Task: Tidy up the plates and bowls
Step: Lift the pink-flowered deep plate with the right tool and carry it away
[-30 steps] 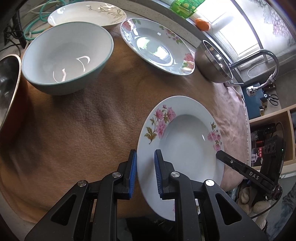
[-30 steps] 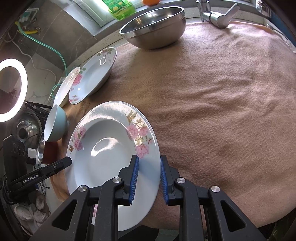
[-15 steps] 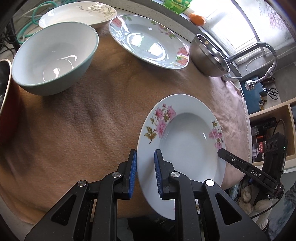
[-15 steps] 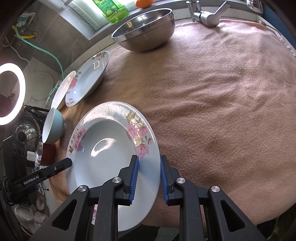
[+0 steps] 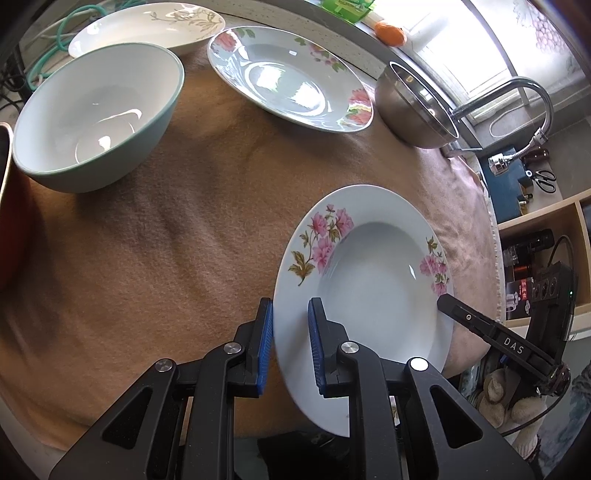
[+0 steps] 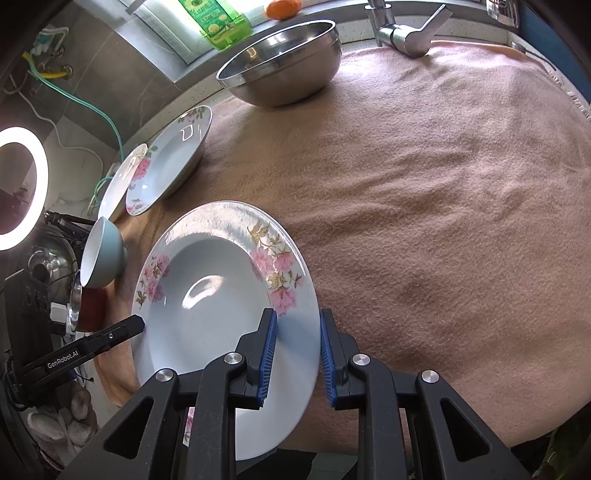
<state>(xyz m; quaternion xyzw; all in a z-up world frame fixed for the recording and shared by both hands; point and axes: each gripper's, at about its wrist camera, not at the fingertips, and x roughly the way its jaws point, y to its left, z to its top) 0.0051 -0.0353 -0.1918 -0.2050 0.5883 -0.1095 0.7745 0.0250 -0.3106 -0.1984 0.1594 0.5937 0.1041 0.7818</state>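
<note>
I hold one flowered plate [image 5: 369,295] between both tools. My left gripper [image 5: 290,332] straddles its near rim, one blue pad under the rim and one over it, pinching the edge. My right gripper [image 6: 295,343] does the same on the opposite rim, pinching it too. The plate sits tilted above the near edge of the brown cloth [image 5: 166,240], partly overhanging it; whether its underside touches the cloth I cannot tell.

My guess is that this plate belongs on its match, the second flowered plate [image 5: 291,77] farther back. To do it well I should keep both pinches even so the rim does not slip, level the plate before carrying it, and pass it clear of the teal bowl [image 5: 96,118] on my left. I should lower it centred, then release one side after the other only when it rests flat. China on china can chip, so slow contact matters.

Beyond the bowl lies a pale plate with a leaf pattern [image 5: 147,29], just behind the matching plate. A steel bowl [image 5: 413,107] stands at the far right, near the tap [image 5: 517,92]. The cloth is soft and rumpled and covers the whole counter. On the sill behind are an orange fruit [image 5: 389,31] and a green bottle [image 6: 218,22]; a ring light [image 6: 18,188] glows at the side.
</note>
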